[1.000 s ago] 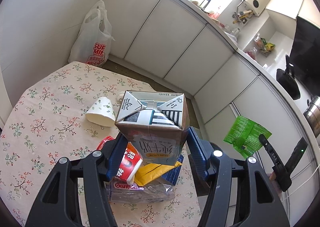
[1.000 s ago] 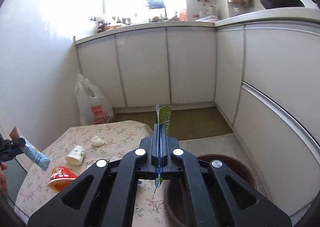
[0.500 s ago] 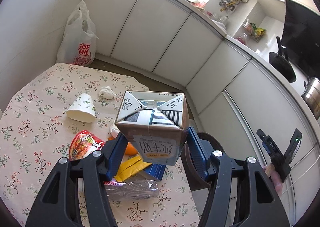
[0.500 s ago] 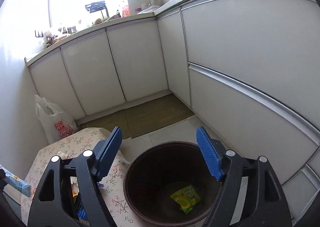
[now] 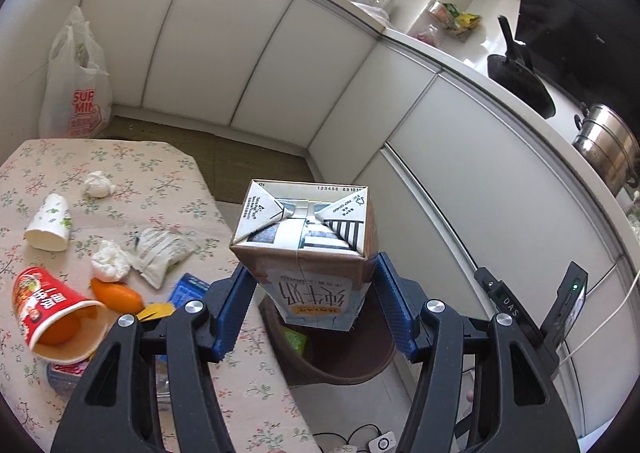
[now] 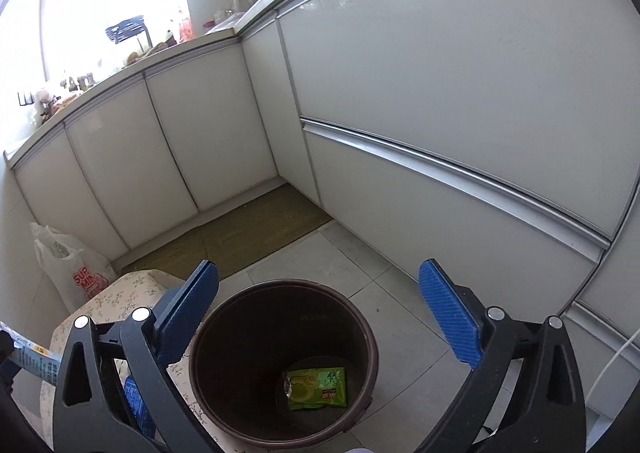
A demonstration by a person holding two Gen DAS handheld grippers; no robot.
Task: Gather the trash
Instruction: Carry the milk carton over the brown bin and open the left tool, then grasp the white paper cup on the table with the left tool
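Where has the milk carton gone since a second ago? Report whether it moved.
Yes. The left gripper carried the milk carton off the floral table, rightward, over the brown bin.

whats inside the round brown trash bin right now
In the right wrist view, one green snack wrapper lies flat on the bottom of the round brown trash bin; nothing else shows. The near rim hides a strip of the floor. The open right gripper hovers above.
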